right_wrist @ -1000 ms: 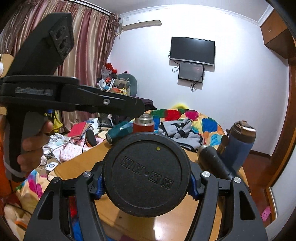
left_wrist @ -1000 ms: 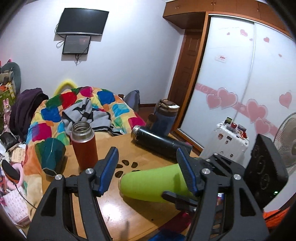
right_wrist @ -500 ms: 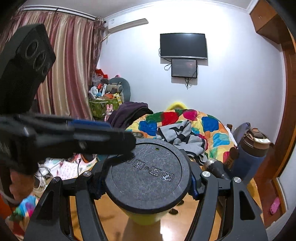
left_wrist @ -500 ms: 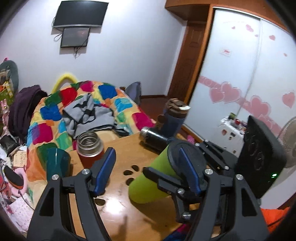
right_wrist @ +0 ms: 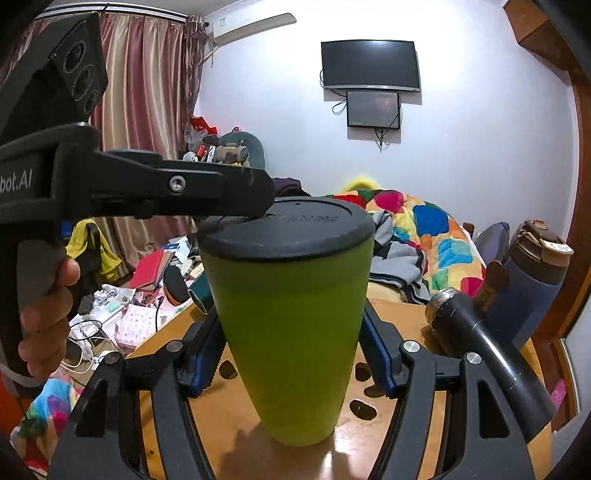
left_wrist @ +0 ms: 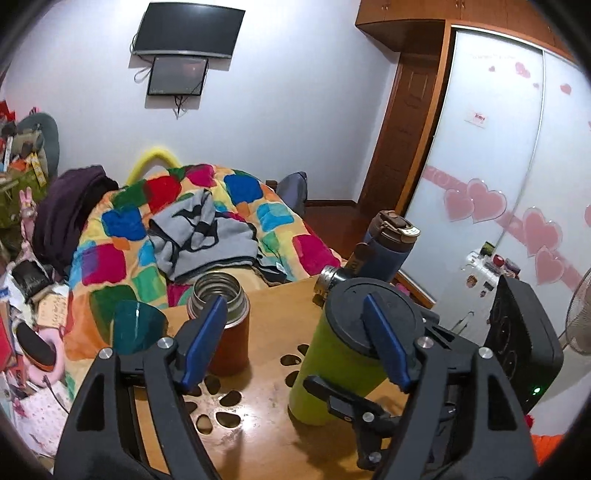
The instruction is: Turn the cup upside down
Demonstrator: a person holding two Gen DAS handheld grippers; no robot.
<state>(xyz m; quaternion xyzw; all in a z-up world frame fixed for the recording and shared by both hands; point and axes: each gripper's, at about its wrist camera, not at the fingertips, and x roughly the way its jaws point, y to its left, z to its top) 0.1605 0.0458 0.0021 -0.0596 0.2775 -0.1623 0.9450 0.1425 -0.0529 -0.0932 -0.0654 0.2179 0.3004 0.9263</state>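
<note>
One cup: your green cup [right_wrist: 291, 332] with its black lid [right_wrist: 288, 230] stands lid-up, narrow end down, on the wooden table [right_wrist: 391, 439].
Right gripper: your right gripper [right_wrist: 288, 363] clamps the cup's lower body, blue pads against both sides.
Left gripper: your left gripper [left_wrist: 295, 343] is spread wide; one finger [right_wrist: 207, 188] lies over the lid's edge.
Table: leaf-shaped cut-outs [left_wrist: 225, 398] pierce the top; an open red flask [left_wrist: 221, 325], a teal cup [left_wrist: 135, 326], a black flask [right_wrist: 480, 347] lying down and a blue bottle [right_wrist: 532, 291] share it.
Room: a patchwork quilt [left_wrist: 177, 236], a wall TV [left_wrist: 188, 31] and a heart-stickered wardrobe [left_wrist: 491, 192] lie beyond.
Left view only: the wardrobe and a fan [left_wrist: 580, 321].
Right view only: pink curtains [right_wrist: 147, 92] and your hand [right_wrist: 48, 317] on the left handle.
Writing: "bot.AI" on the left gripper; the lid's embossing is unreadable.
</note>
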